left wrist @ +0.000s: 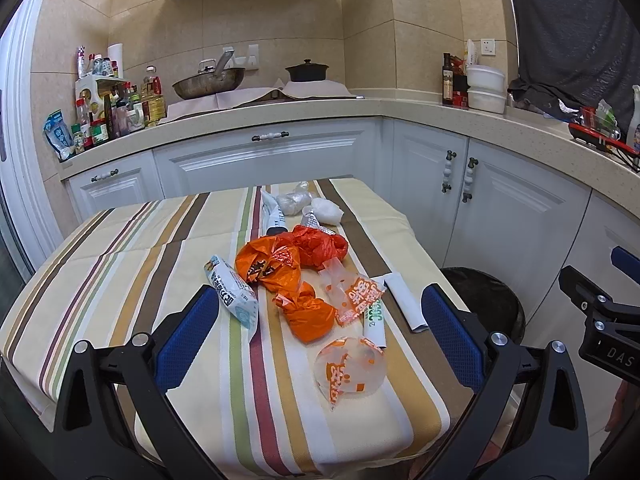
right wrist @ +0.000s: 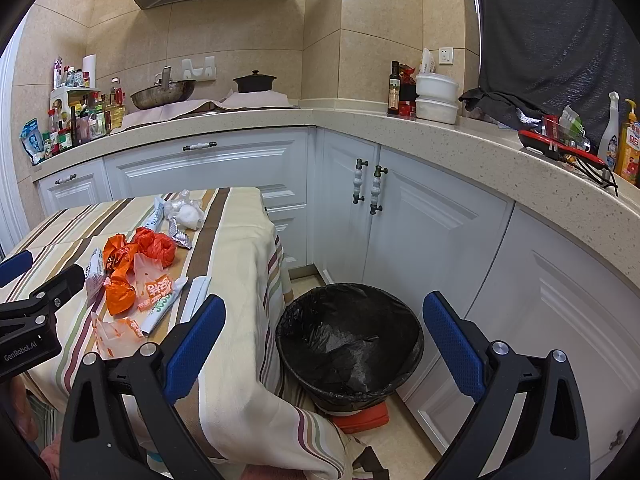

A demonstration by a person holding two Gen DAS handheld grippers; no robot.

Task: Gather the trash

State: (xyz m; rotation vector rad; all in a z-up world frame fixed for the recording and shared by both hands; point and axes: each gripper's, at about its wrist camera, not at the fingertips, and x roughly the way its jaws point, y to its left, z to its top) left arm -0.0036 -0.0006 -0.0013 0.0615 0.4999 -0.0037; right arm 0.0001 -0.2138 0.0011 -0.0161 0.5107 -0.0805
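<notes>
You are holding the left gripper wide open and empty above the near end of the table, framing a clear printed wrapper. Your right gripper is also gaping wide, gripping nothing, hanging over the black-lined bin beside the table. Orange bags and other wrappers are lying along the striped cloth.

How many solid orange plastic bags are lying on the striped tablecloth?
3. One crumpled orange bag sits mid-pile, a redder bag lies just behind it to the right, and a knotted bag lies nearest the camera. More could be hidden underneath.
</notes>
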